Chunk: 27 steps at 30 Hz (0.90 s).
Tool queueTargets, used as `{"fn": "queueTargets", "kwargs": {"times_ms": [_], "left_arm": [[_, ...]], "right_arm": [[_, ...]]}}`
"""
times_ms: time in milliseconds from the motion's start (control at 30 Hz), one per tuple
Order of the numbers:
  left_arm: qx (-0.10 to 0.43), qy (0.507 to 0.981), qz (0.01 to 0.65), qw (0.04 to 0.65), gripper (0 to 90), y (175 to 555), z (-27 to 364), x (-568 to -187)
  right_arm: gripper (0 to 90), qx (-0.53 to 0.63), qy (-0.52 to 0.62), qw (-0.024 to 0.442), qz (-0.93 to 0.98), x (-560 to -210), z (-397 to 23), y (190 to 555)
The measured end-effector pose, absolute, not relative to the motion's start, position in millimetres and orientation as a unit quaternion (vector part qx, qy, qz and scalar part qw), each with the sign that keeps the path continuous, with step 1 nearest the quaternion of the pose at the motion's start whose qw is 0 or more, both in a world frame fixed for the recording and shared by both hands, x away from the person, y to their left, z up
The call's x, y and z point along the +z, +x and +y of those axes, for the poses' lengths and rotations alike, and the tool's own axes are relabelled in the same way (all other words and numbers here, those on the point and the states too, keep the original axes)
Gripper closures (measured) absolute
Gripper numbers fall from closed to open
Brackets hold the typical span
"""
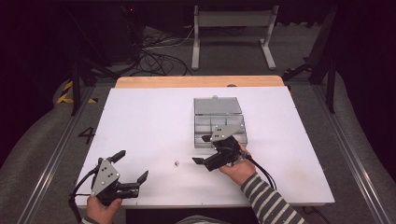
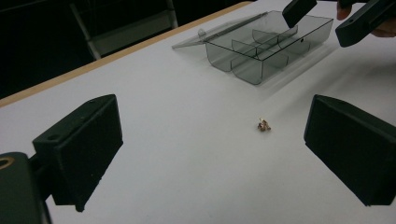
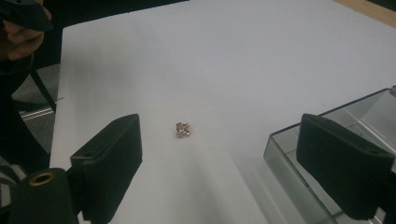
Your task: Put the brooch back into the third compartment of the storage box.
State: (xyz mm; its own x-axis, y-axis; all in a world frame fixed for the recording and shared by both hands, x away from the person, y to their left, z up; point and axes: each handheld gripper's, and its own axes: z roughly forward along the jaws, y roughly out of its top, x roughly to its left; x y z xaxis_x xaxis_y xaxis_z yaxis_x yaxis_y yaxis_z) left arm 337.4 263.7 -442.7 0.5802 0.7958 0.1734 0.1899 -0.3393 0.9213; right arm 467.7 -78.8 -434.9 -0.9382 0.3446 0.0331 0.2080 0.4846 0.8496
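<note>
High view places your left tool (image 1: 133, 164) at the near left corner of the white counter (image 1: 149, 121), jaws spread wide and holding nothing. Your right tool (image 1: 201, 149) sits near the counter's middle, jaws likewise spread and empty, one jaw at the front edge of the clear compartment box (image 1: 219, 127). A small gold-coloured object (image 1: 176, 163) lies bare on the counter between your two tools, closer to the right one and touching neither. Left gripper view shows the object (image 2: 264, 125) ahead of the jaws, nearer the right-hand jaw, with the box (image 2: 268, 44) beyond, lid folded flat behind it. Right gripper view shows the object (image 3: 182, 130) ahead, between the jaws.
</note>
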Motion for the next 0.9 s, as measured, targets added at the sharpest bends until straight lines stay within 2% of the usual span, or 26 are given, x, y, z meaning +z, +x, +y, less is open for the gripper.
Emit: {"fn": "queueTargets", "kwargs": {"times_ms": [900], "left_arm": [[0.319, 0.753, 0.328, 0.473, 5.2, 338, 264, -443]], "right_arm": [[16.7, 0.477, 0.155, 0.041, 0.864, -453, -38, 474]]}}
